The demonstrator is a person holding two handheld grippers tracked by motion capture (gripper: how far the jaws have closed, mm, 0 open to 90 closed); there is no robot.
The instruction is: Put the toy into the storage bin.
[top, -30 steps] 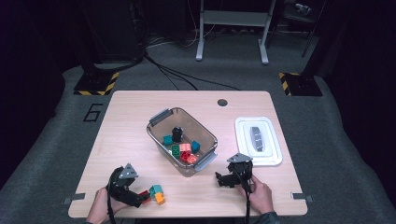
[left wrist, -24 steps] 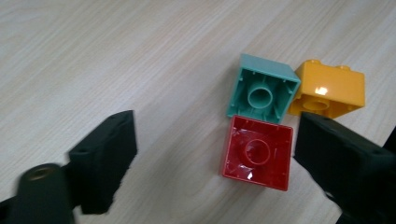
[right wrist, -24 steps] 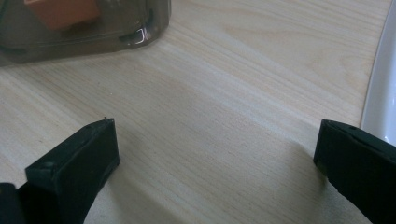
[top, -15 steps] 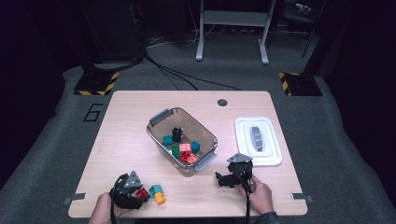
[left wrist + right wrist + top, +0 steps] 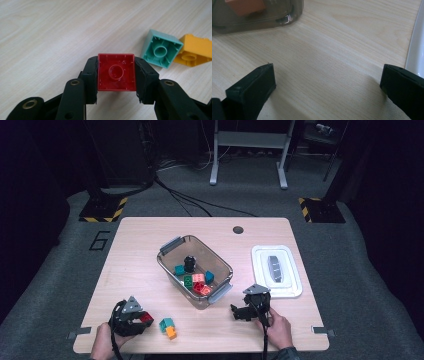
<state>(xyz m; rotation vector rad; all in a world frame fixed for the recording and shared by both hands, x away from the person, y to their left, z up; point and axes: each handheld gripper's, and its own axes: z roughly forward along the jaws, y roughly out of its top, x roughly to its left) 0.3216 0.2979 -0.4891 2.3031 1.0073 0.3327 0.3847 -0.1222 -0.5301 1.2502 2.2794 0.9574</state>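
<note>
L tool clamped on red block, hollow underside facing cam, low over near-left tabletop. R tool jaws wide apart, holding nothing, parked near front edge betw bin and lid.

Progress, judged: approx 6 pieces already in clear bin. Left: red block in hand, plus teal block and orange block, touching, just beside L tool.

Around: white lid lies R of bin, well apart from blocks. Path L tool to bin looks clear; bin's near wall must be cleared.
</note>
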